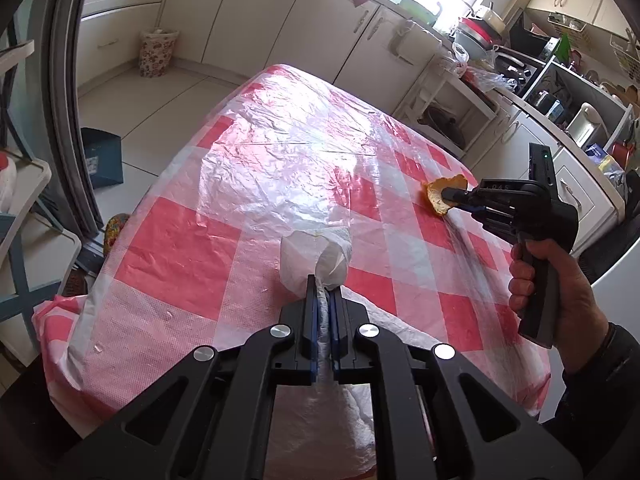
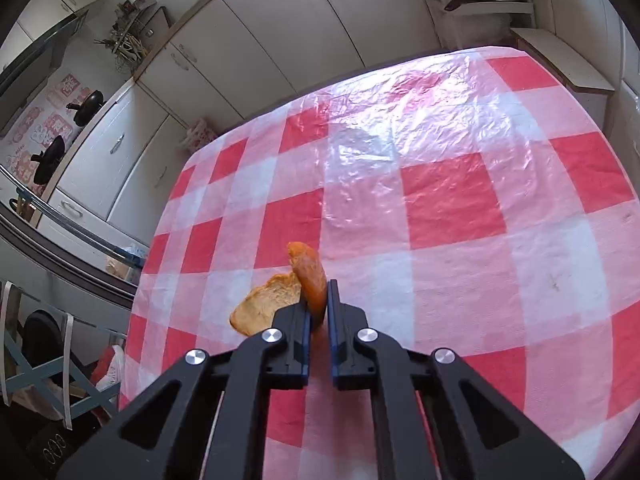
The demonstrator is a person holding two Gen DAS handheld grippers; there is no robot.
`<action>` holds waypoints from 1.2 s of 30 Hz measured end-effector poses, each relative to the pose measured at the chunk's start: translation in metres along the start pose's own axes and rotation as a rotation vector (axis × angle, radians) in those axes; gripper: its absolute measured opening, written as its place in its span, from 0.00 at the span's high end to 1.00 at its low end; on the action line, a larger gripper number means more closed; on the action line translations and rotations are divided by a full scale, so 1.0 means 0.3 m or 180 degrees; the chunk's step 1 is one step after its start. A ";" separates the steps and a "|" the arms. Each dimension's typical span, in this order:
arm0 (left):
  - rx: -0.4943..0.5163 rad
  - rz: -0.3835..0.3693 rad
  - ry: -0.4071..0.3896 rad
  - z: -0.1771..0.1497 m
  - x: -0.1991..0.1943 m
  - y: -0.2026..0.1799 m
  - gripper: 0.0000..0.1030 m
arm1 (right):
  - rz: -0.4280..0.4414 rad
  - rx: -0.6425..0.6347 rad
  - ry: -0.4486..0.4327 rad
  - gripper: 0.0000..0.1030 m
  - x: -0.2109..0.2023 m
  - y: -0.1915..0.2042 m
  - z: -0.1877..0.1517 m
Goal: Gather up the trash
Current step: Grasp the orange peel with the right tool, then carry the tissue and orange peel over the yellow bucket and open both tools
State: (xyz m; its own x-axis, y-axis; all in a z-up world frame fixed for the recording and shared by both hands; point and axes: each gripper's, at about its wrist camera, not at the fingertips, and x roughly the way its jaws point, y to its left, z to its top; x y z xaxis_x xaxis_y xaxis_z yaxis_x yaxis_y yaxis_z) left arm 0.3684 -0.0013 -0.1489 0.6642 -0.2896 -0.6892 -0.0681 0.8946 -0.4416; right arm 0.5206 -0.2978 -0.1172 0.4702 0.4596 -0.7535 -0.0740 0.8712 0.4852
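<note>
Item 1: left gripper (image 1: 324, 290). Its jaws stand narrow, pinched on a thin white plastic bag (image 1: 316, 262). A gathered strip of the bag runs back between the blue pads; the puffed part of the bag bulges just past the fingertips, toward 12 o'clock in the left wrist view, and more of the same film hangs below the gripper body at 6 o'clock.

Item 2: right gripper (image 2: 320, 300). Its jaws are closed narrow on an orange peel (image 2: 310, 276). In the right wrist view one curl of peel stands upright between the fingertips, pressed by both pads and rising past them toward 12 o'clock. A flatter, paler flap of the peel spreads out at about 10 o'clock from the tips, low over the cloth; whether it touches the cloth cannot be told. In the left wrist view the same gripper (image 1: 452, 196) sits at about 3 o'clock, gripped by a person's hand (image 1: 548, 280) in a dark sleeve, its tip on the peel (image 1: 438, 196).

Item 3: table (image 2: 460, 200). It is covered by a red-and-white checked cloth under crinkled clear plastic. The peel lies near the table's right edge as the left wrist view shows it, well apart from the bag.

Item 4: surroundings. Cream cabinets (image 1: 256, 12) line the walls; a flowered bin (image 1: 157, 53) stands on the floor at about 11 o'clock in the left wrist view.
</note>
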 end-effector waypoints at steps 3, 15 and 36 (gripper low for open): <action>0.0018 -0.0034 -0.0010 -0.004 -0.007 -0.006 0.95 | 0.0074 -0.0141 -0.0096 0.94 -0.087 0.037 -0.027; 0.0064 -0.0187 -0.0029 -0.104 -0.158 -0.042 0.95 | 0.0338 -0.0711 -0.0085 0.94 -0.414 0.195 -0.462; 0.0771 -0.0375 0.0907 -0.531 -0.121 -0.309 0.93 | -0.0781 -0.1149 0.0727 0.61 -0.332 0.101 -0.969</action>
State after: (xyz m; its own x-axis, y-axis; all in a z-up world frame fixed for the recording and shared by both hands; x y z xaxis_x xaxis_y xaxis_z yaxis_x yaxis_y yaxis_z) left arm 0.2320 -0.1279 -0.1743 0.4212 -0.4477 -0.7888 0.1966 0.8941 -0.4025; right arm 0.2159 -0.2669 -0.1566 0.3101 0.2243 -0.9239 -0.3042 0.9441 0.1271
